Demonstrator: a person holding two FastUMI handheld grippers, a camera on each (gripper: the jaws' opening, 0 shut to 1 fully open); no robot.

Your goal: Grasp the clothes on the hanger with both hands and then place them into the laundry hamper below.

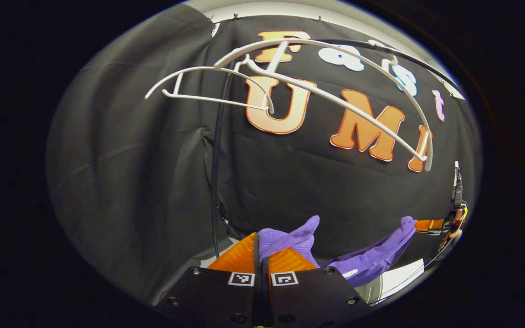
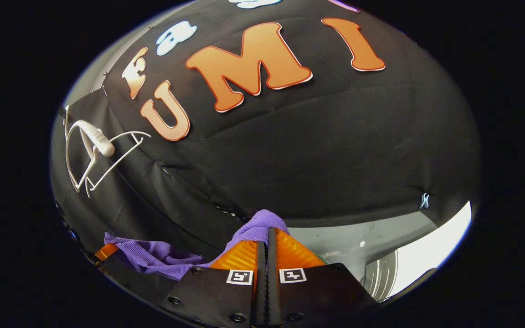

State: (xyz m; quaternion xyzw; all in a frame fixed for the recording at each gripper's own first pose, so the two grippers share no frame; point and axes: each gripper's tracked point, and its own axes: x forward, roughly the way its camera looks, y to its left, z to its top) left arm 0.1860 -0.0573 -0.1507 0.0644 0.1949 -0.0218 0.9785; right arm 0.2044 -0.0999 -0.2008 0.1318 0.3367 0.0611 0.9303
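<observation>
In the left gripper view, a purple garment (image 1: 367,259) hangs stretched between both grippers, below two bare white hangers (image 1: 335,98). My left gripper (image 1: 261,248) is shut on one end of the garment, whose cloth bunches above the fingertips. At the far right of that view the right gripper (image 1: 431,224) holds the other end. In the right gripper view, my right gripper (image 2: 265,241) is shut on the purple garment (image 2: 153,257), which trails off to the lower left. The white hangers (image 2: 91,152) hang at the left there. The hamper is hidden.
A dark pole (image 1: 217,155) of the clothes rack runs down in front of the black cloth wall. Grey floor (image 2: 358,246) and a white surface (image 2: 426,259) show at the lower right of the right gripper view.
</observation>
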